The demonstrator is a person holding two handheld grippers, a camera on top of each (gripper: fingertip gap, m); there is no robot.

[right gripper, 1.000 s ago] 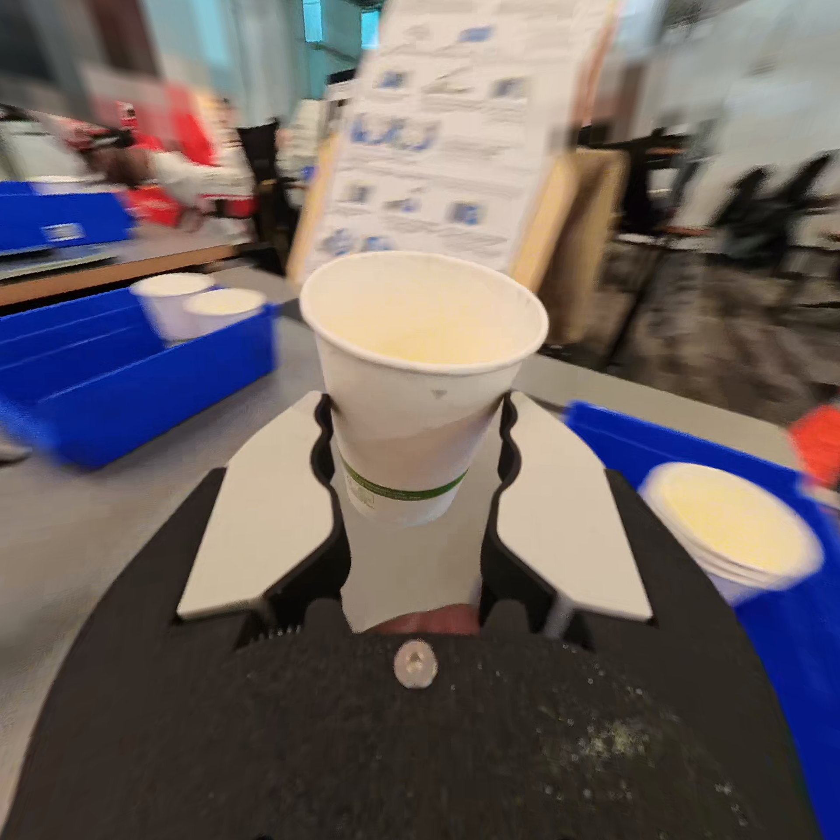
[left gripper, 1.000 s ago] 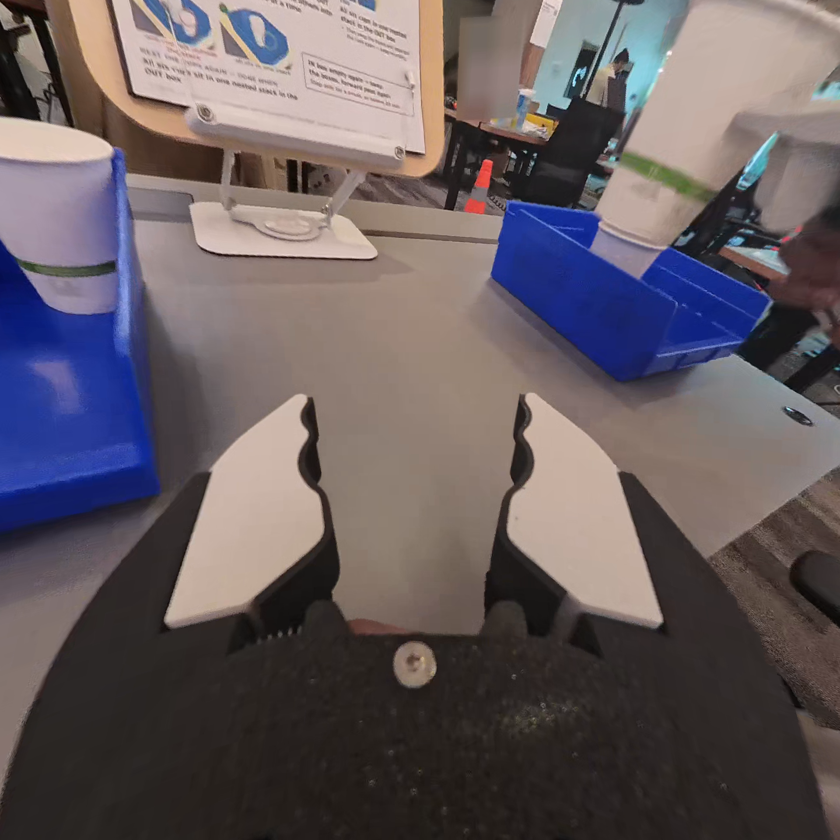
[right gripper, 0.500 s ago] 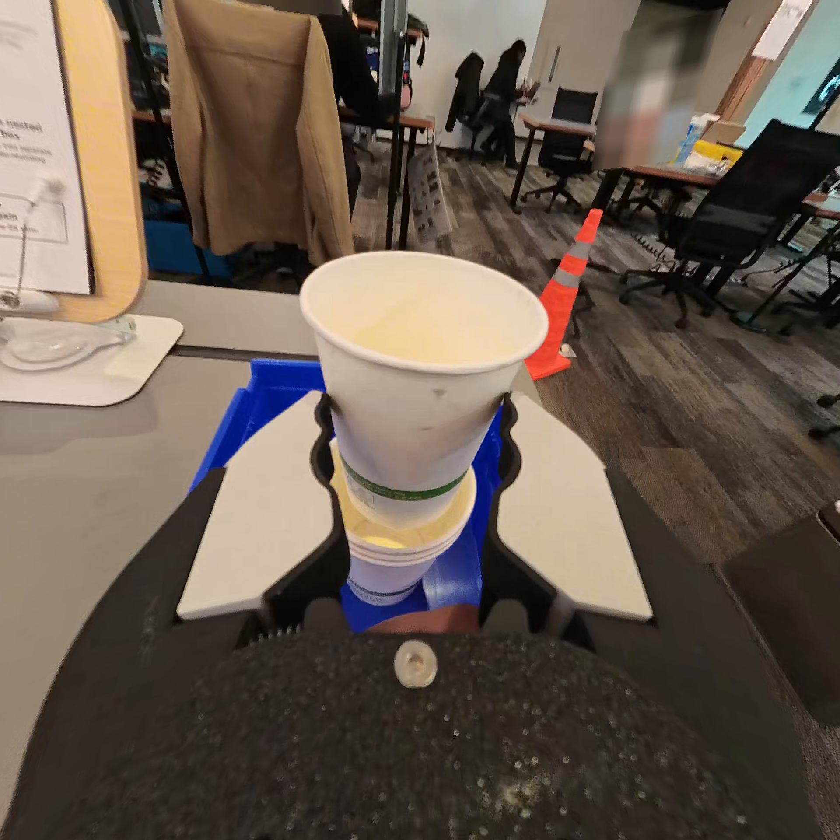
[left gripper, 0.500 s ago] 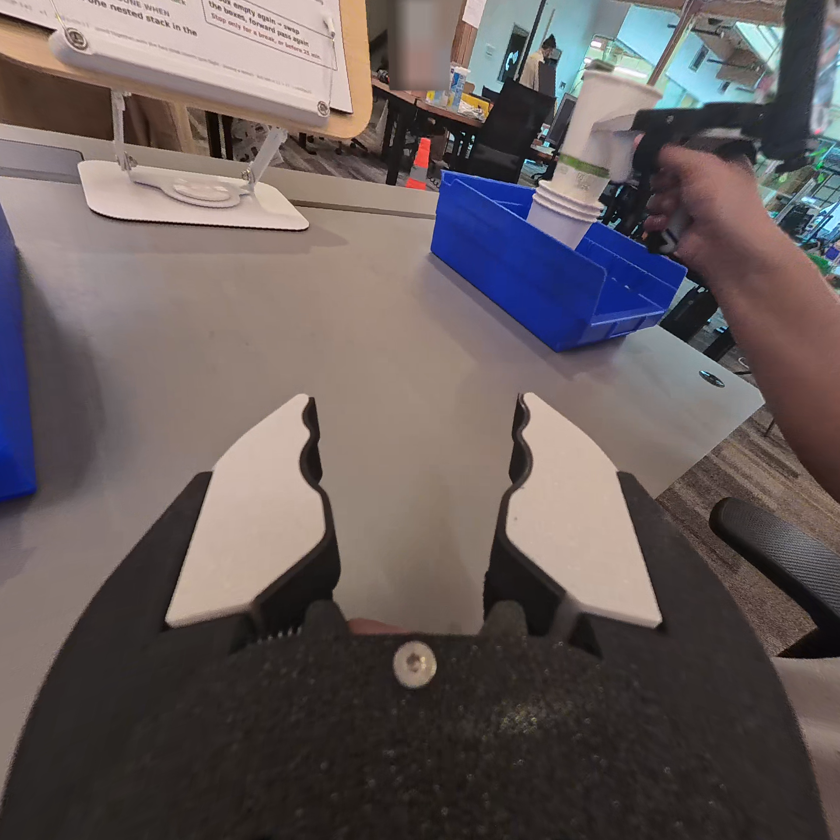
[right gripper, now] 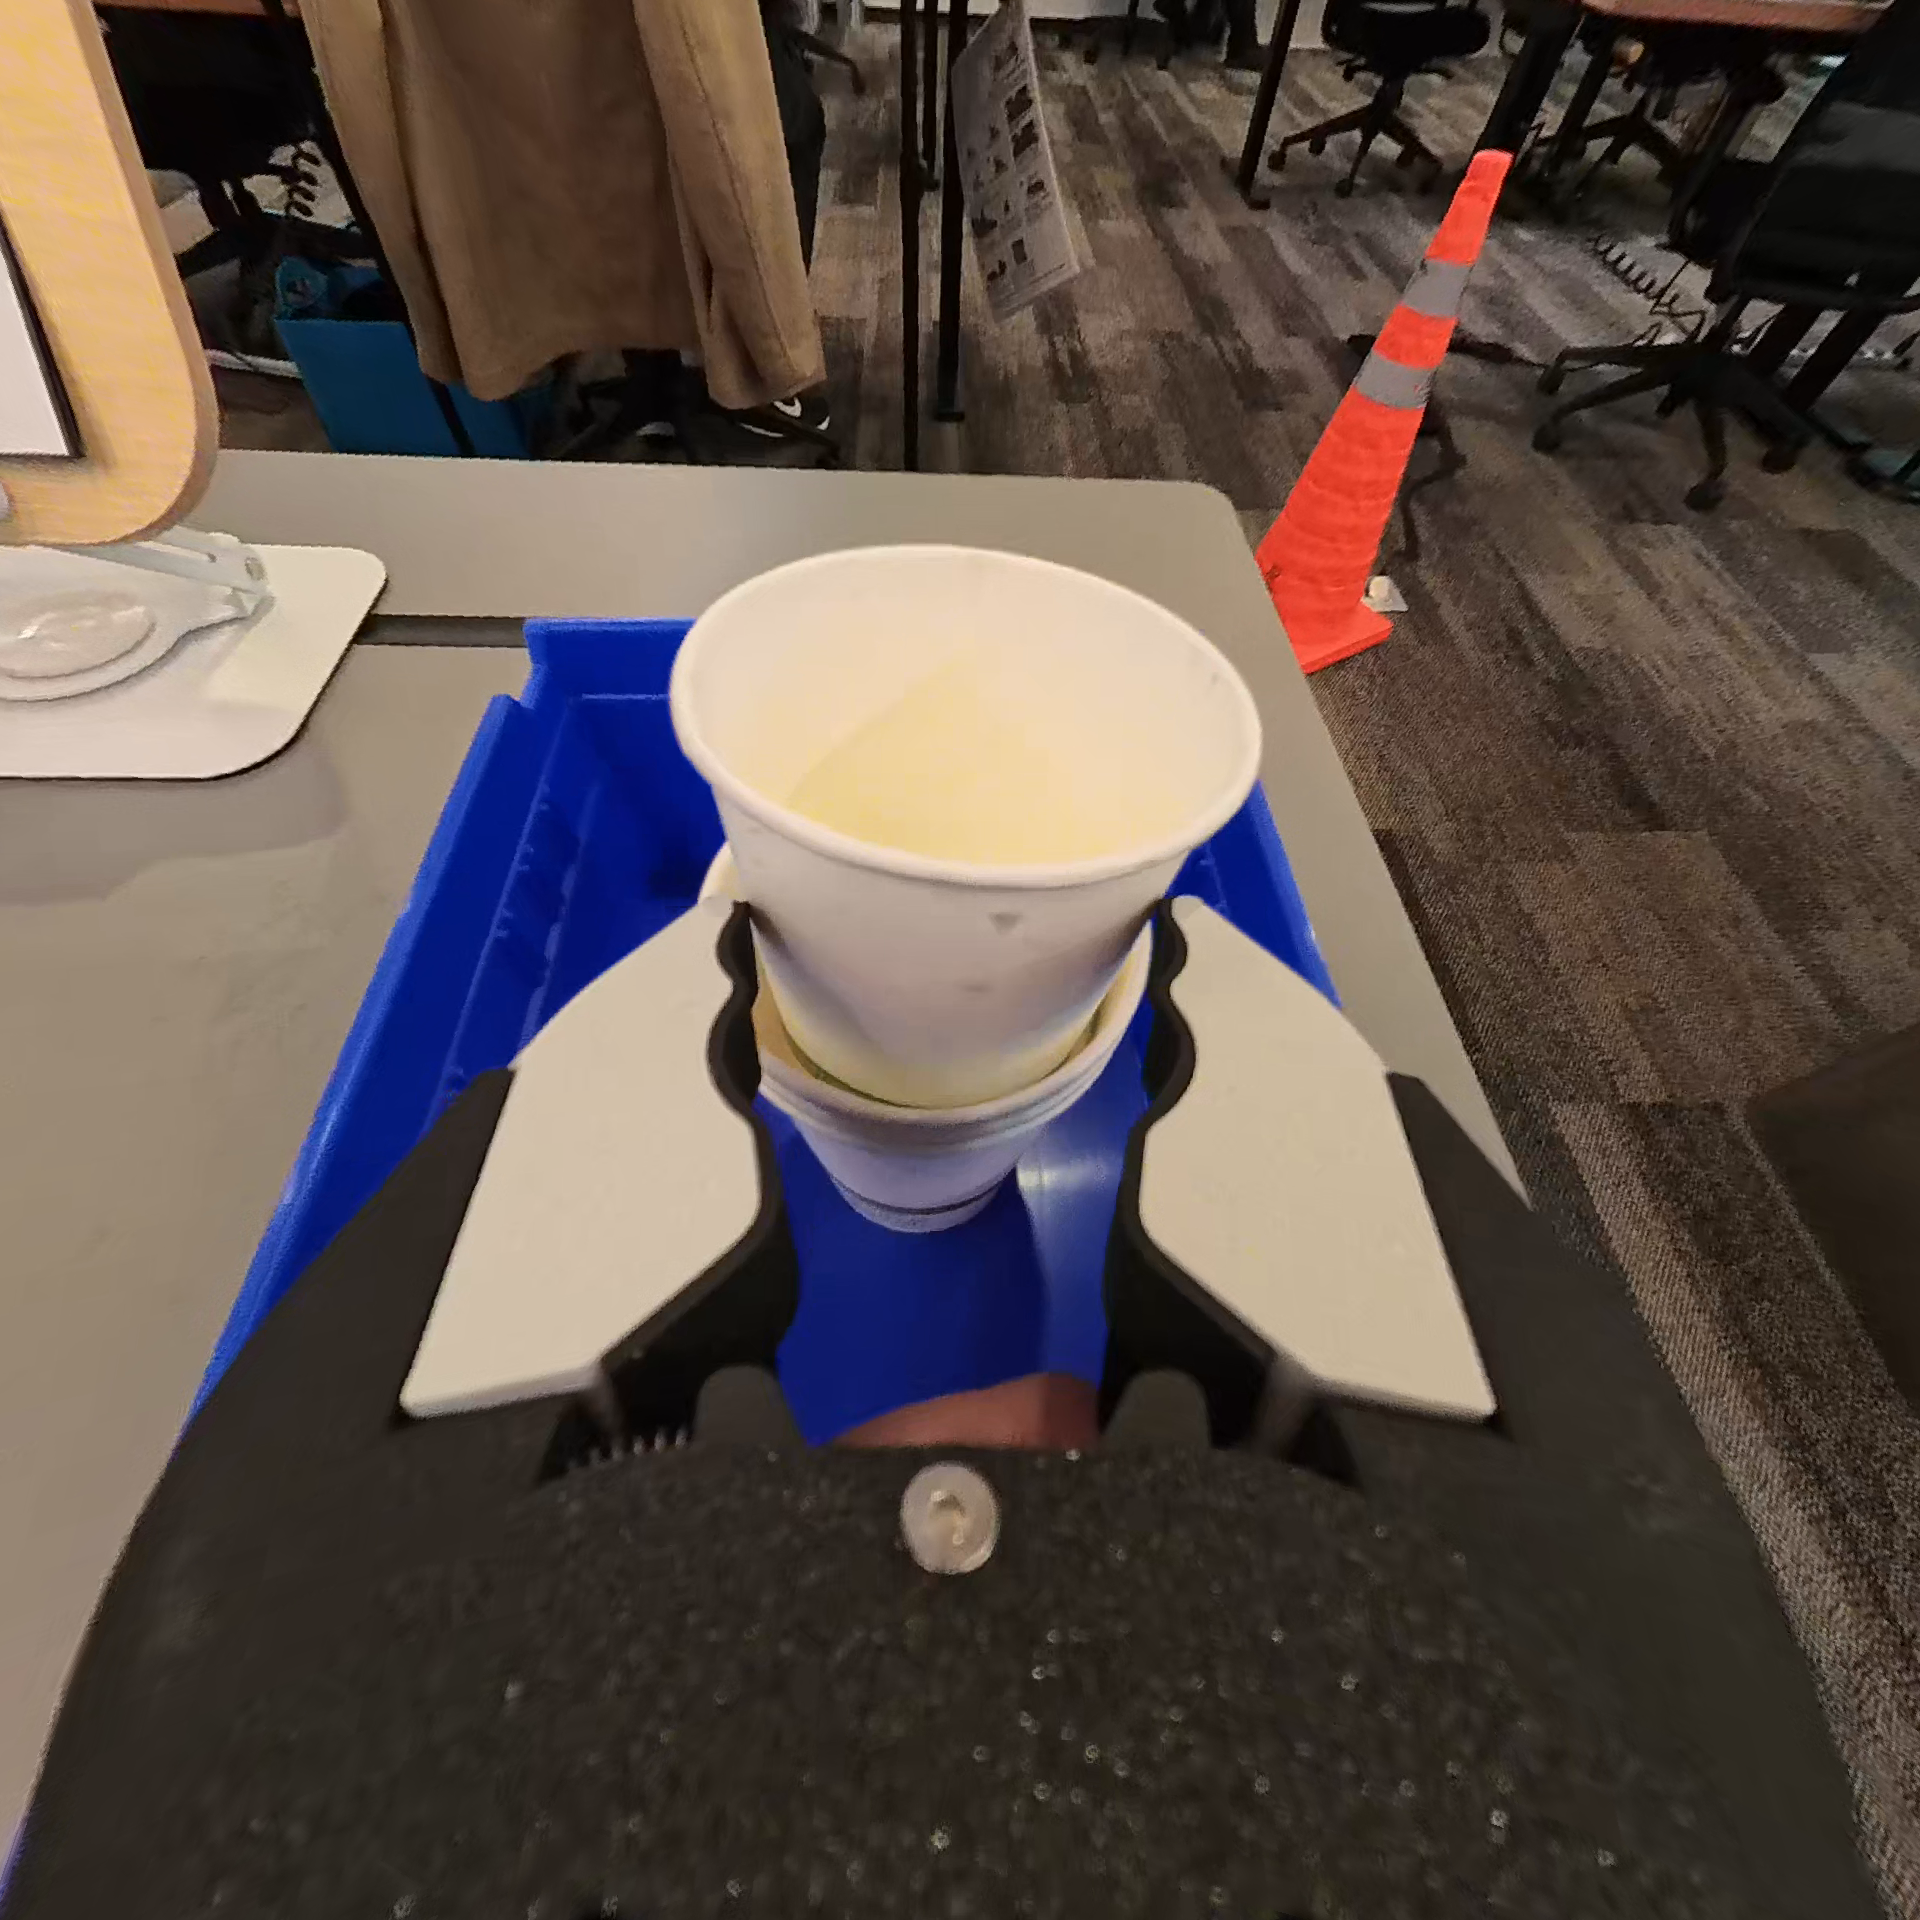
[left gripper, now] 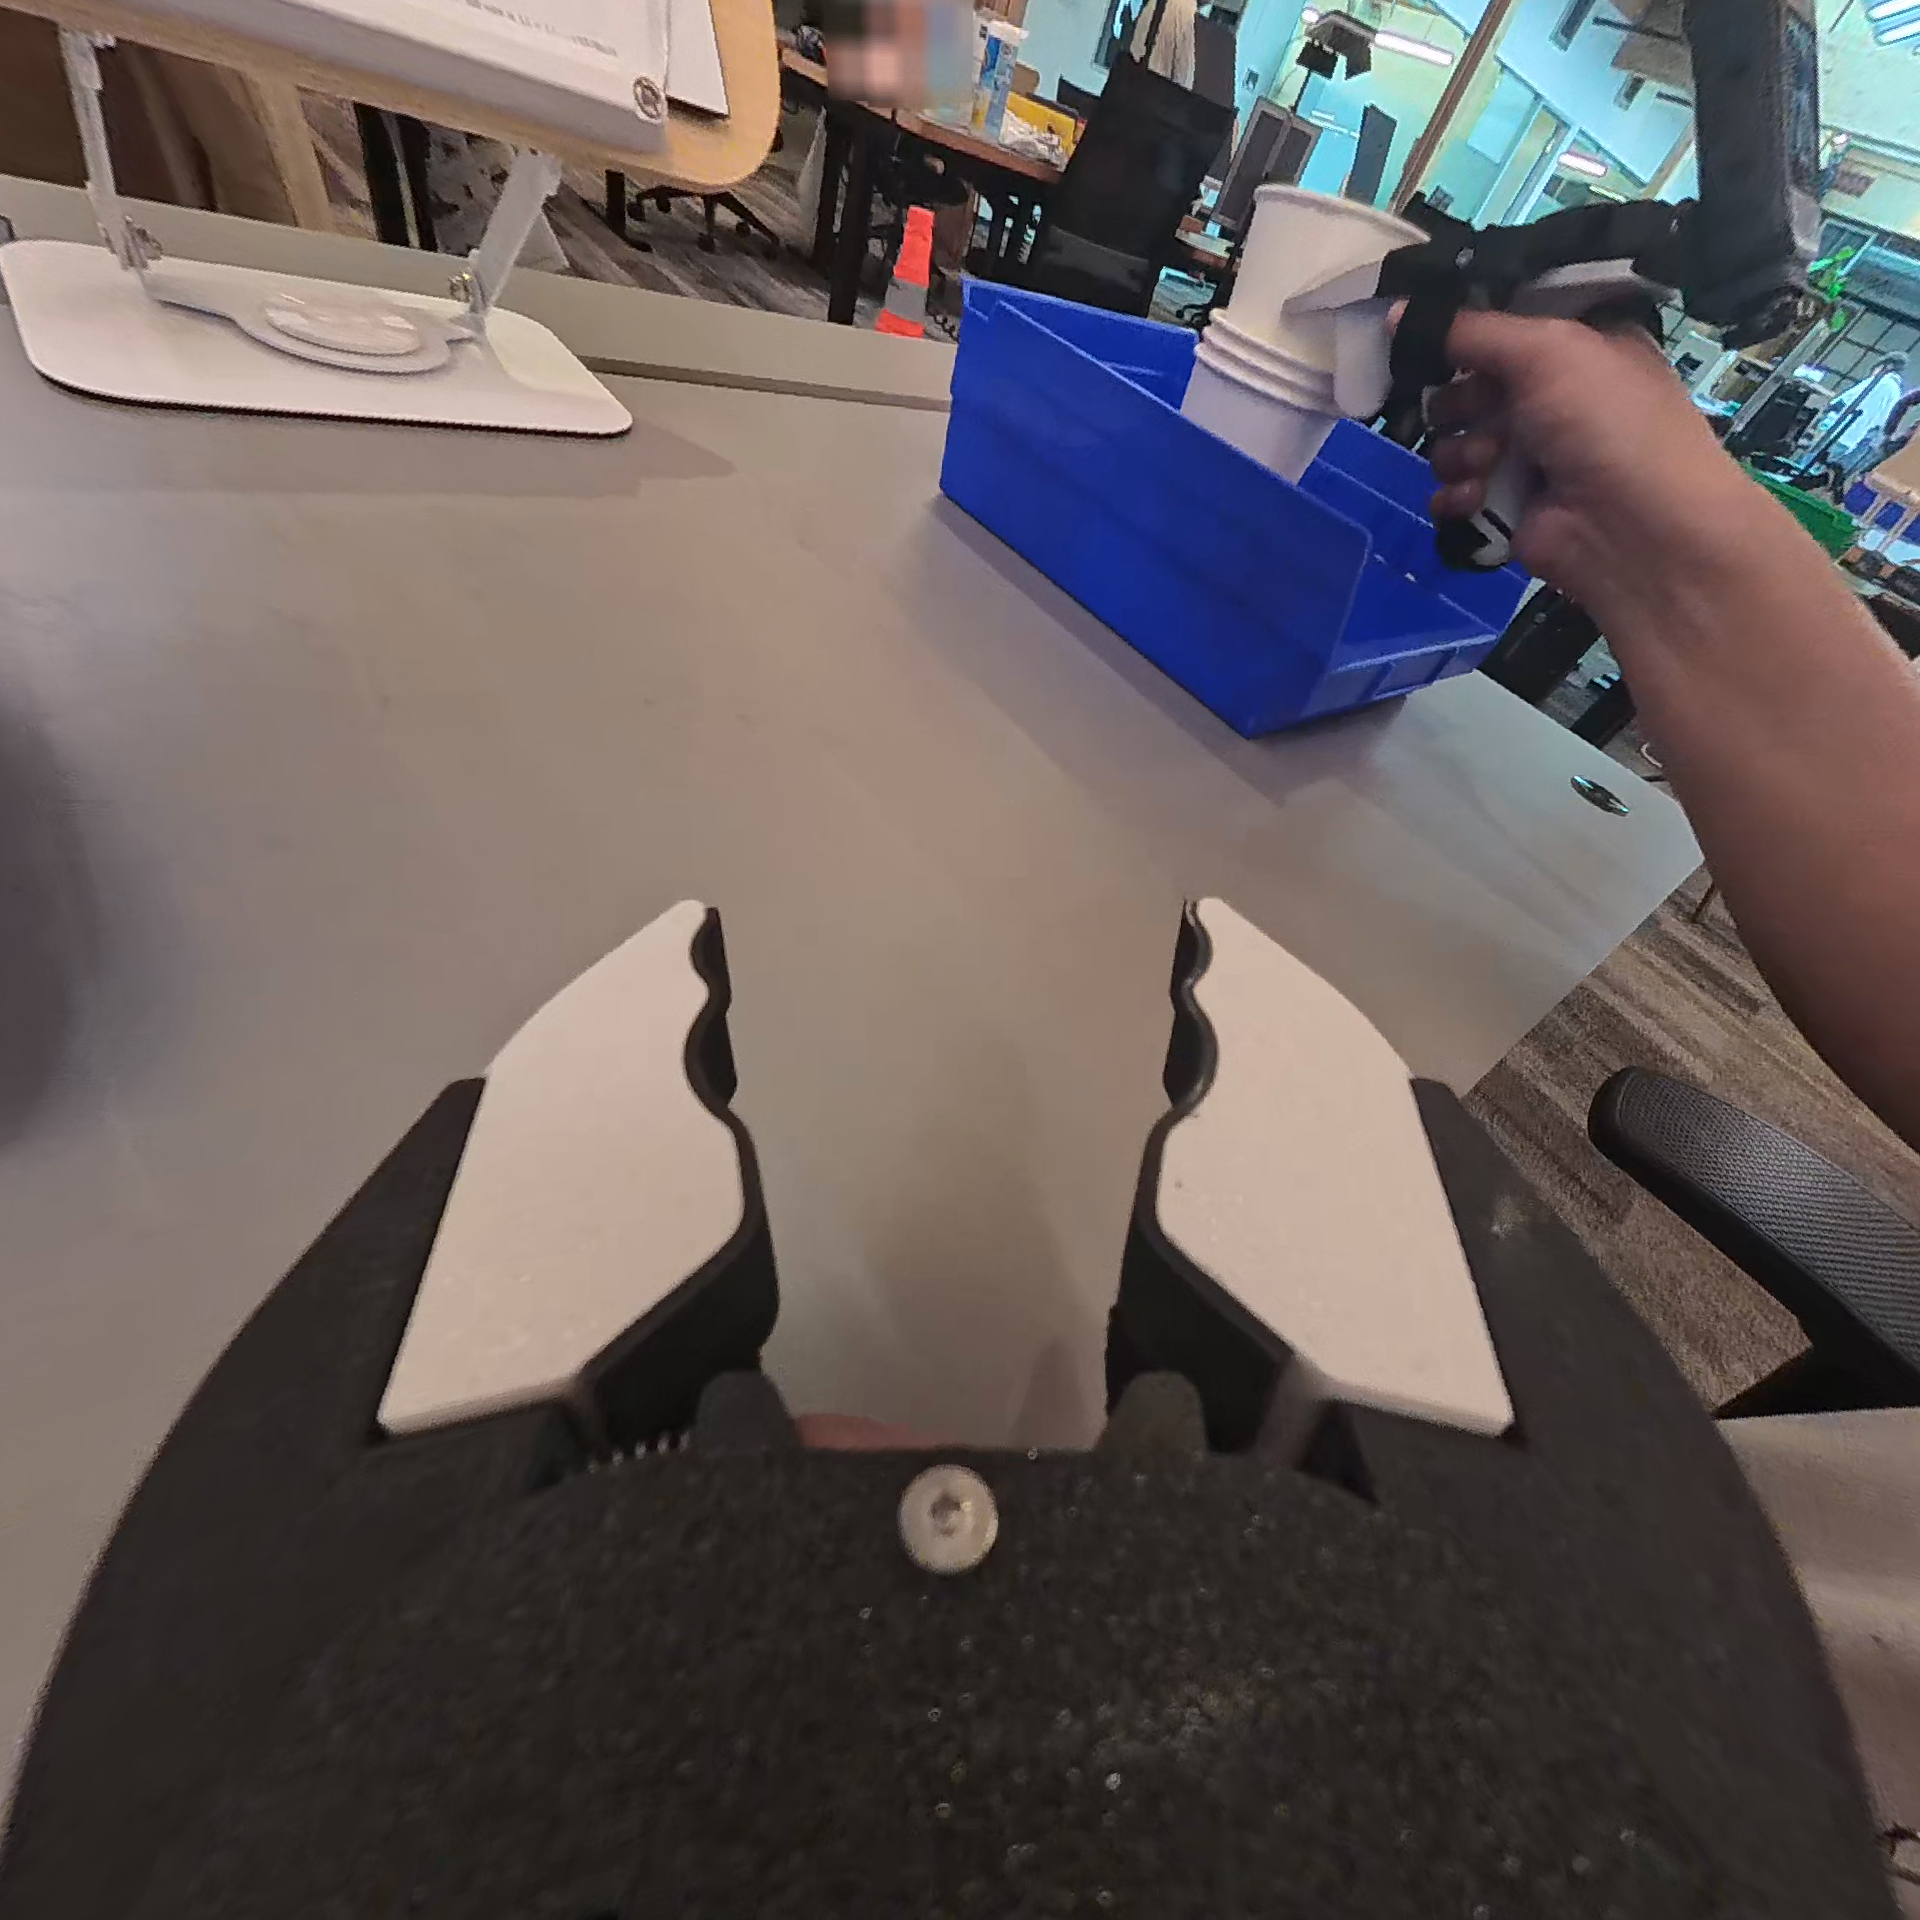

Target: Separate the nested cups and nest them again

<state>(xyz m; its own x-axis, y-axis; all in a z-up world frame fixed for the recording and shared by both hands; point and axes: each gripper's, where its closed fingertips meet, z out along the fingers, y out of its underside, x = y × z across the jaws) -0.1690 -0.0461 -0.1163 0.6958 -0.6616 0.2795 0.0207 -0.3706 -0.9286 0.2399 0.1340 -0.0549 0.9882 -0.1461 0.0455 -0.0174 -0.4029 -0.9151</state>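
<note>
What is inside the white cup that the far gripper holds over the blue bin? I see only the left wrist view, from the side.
Observer: Nothing. The right wrist view looks down into the held cup, and it is empty, with a pale yellowish lining.
Operator: How do the fingers sit on it?
Observer: The right gripper has one finger against each side of the cup wall, below the rim.
Operator: Does anything lie in the bin beside the stack?
Observer: Around the stack I see only the bare floor of the blue bin; the gripper hides the near part.
</note>
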